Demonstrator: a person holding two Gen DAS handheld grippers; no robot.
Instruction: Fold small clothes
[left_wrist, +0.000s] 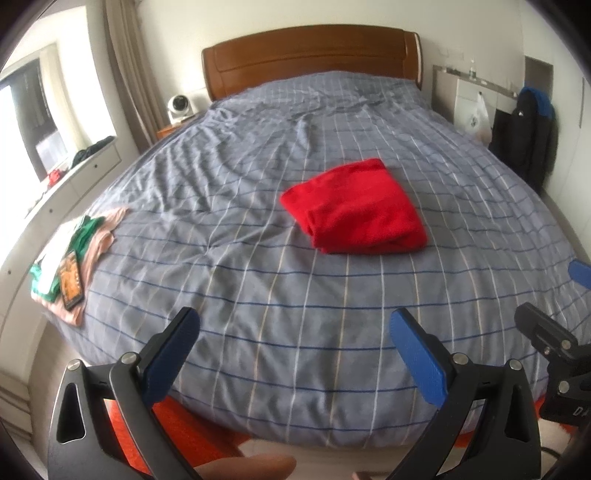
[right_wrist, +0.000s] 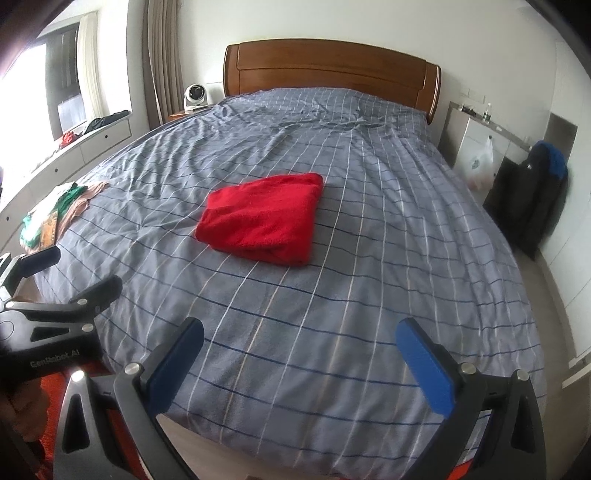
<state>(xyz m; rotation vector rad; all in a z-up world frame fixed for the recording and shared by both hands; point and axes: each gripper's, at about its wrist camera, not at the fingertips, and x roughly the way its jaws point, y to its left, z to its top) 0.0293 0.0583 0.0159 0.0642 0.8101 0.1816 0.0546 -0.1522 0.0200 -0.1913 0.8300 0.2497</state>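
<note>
Nearest, left gripper (left_wrist: 293, 352) and right gripper (right_wrist: 299, 360), fingers spread wide, holding nothing, both poised above the foot of the bed (left_wrist: 258, 295). Farther on, a folded red garment (right_wrist: 260, 218) lying flat on the grey checked bedspread, mid-bed. Off to the left edge, a pile of green and pink clothes (left_wrist: 79, 247). Beyond, a wooden headboard (right_wrist: 332, 74).

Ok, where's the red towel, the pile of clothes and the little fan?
red towel (right_wrist: 260, 218), right wrist view, middle of its top.
pile of clothes (left_wrist: 79, 242), left wrist view, green cloth.
fan (right_wrist: 195, 96), right wrist view, its round front.
</note>
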